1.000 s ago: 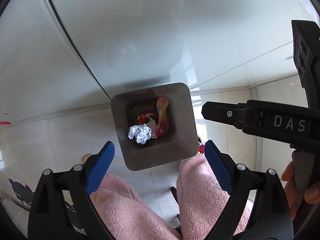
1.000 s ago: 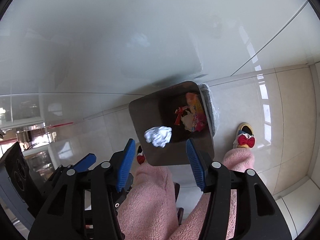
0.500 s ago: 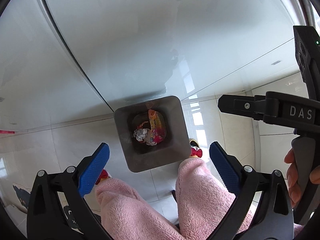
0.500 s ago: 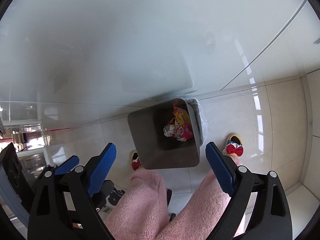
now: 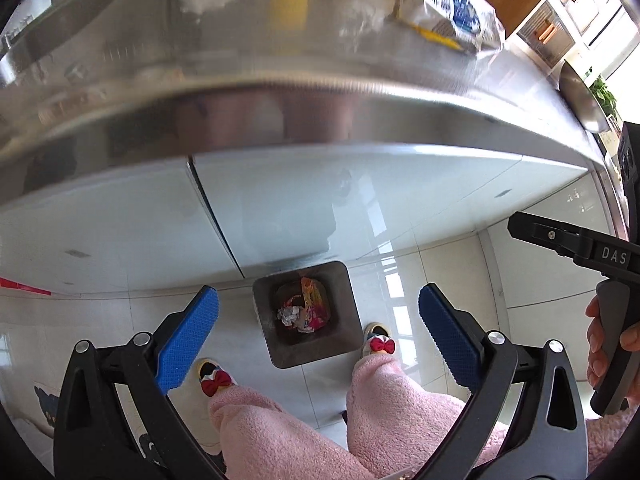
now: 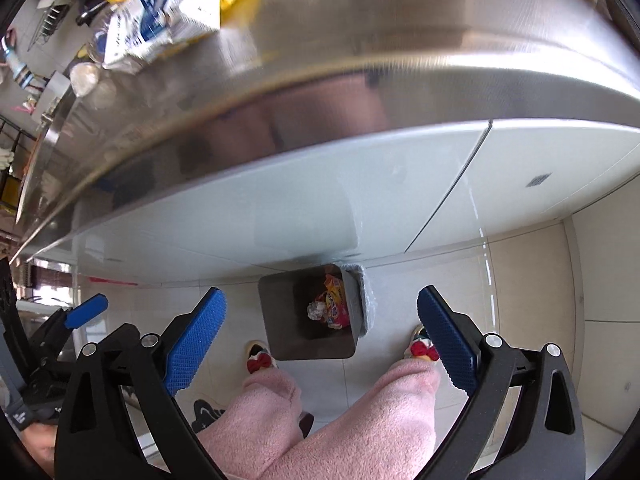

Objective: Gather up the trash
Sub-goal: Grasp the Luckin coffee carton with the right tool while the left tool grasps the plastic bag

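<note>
Your left claw [image 5: 318,338] hangs over the floor with its blue pads spread wide and nothing between them. Seen through that gap, the grey trash bin [image 5: 340,292] stands on the pale tiles against the white cabinet front, between your two slippered feet. Inside it lie a crumpled ball of foil [image 5: 289,315] at about 9 o'clock and bright snack wrappers [image 5: 314,308] toward 3 o'clock. At 12 o'clock above the bin, the steel counter [image 5: 280,72] carries a white-and-blue bag [image 5: 448,4] near its far edge. Your right claw [image 6: 322,338] is likewise wide apart and empty; its jaws have just been opening. From that view the bin [image 6: 280,312] sits at 12 o'clock between the pads, its clear liner bunched on the 3 o'clock side.
</note>
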A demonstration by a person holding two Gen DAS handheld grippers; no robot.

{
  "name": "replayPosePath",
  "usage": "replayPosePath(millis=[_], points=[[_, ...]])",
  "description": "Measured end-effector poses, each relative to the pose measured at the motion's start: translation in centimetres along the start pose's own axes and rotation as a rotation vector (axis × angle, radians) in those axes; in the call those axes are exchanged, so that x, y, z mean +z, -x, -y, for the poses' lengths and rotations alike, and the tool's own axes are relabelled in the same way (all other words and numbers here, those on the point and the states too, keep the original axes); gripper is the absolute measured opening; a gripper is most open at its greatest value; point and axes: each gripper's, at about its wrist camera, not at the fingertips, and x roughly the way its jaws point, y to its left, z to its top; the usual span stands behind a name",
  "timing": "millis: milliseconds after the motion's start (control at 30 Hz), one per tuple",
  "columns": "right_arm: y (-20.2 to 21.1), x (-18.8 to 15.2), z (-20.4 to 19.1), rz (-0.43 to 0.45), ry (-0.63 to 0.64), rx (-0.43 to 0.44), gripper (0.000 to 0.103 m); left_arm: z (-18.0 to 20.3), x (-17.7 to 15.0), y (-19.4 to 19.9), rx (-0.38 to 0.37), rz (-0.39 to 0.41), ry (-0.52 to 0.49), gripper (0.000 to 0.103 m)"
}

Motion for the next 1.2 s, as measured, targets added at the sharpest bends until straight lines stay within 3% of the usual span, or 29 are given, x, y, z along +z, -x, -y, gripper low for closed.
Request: replayPosePath(millis=[200, 367, 833, 1200], points=[[5.6, 2.5, -2.1, 0.145, 0.065, -0.006, 0.097, 0.4, 3.4, 4.4, 0.047, 0.076, 0.002, 0.095], [7.1, 4.9, -4.1, 0.217, 0.118, 0.03, 0.097, 0.1, 6.4, 7.4, 0.065, 0.141, -0.002, 0.095], [7.1, 10.2, -8.8, 0.265, 0.134, 0.078, 0.097, -2.6, 13.4, 8.8, 0.115, 0.219, -0.033, 0.095], [5.0, 12.0, -10.1, 0.251, 0.061, -0.002, 0.097, -5.2, 17.9, 6.9, 0.114, 0.196, -0.07, 0.094]])
